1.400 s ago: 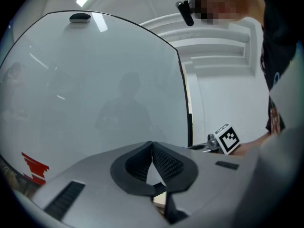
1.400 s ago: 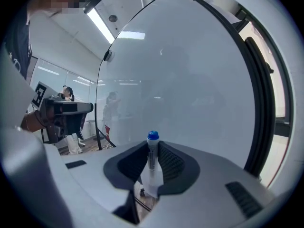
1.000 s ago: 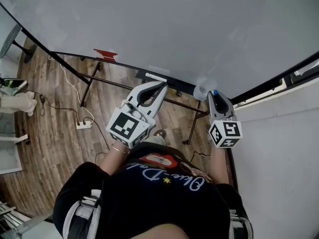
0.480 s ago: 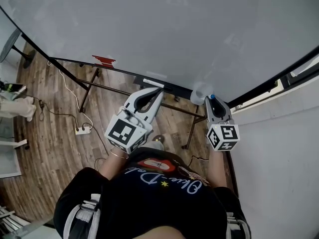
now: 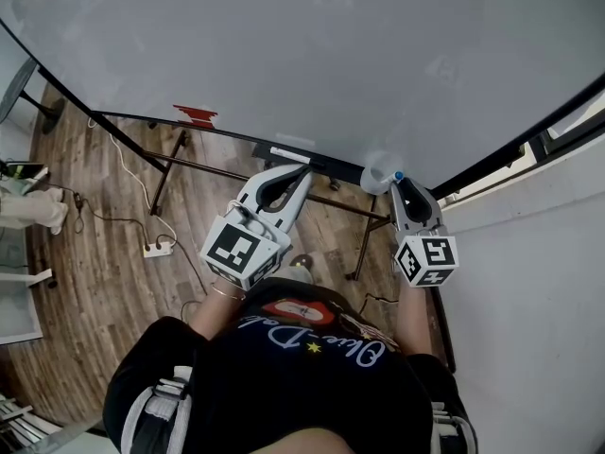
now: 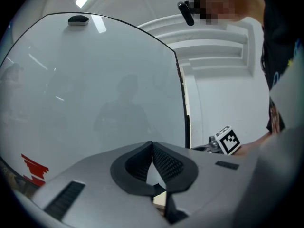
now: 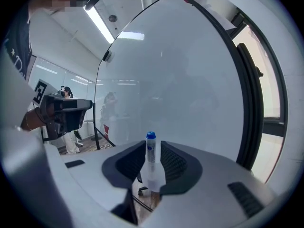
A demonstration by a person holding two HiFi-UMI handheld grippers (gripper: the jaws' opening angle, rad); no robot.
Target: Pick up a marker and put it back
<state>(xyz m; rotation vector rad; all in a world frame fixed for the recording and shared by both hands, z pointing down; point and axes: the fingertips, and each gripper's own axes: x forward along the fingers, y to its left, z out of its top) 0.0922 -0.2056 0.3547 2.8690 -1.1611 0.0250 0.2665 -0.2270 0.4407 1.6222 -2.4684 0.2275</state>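
Note:
A marker [image 7: 150, 148] with a blue cap [image 5: 399, 175] stands upright in a translucent white holder [image 7: 153, 177] at the whiteboard's lower right edge. My right gripper [image 7: 152, 152] reaches level round it. Its jaws have just been opening, and the marker stands between the pads [image 7: 175, 163] with a gap on each side. In the head view the right gripper [image 5: 405, 185] points at the holder [image 5: 375, 176]. My left gripper [image 5: 304, 168] is to the left, in front of the board's tray. Its pads [image 6: 164, 163] meet at the tips with nothing between them.
The big whiteboard [image 5: 312, 55] fills the front, on a black frame with legs [image 5: 165, 173]. A red thing [image 5: 194, 114] and a white bar [image 5: 291, 151] lie on its tray. A power strip [image 5: 154, 247] lies on the wooden floor. A pale wall [image 5: 529, 282] stands close on the right.
Both grippers keep their places in front of the board. From above, nothing at the marker looks different.

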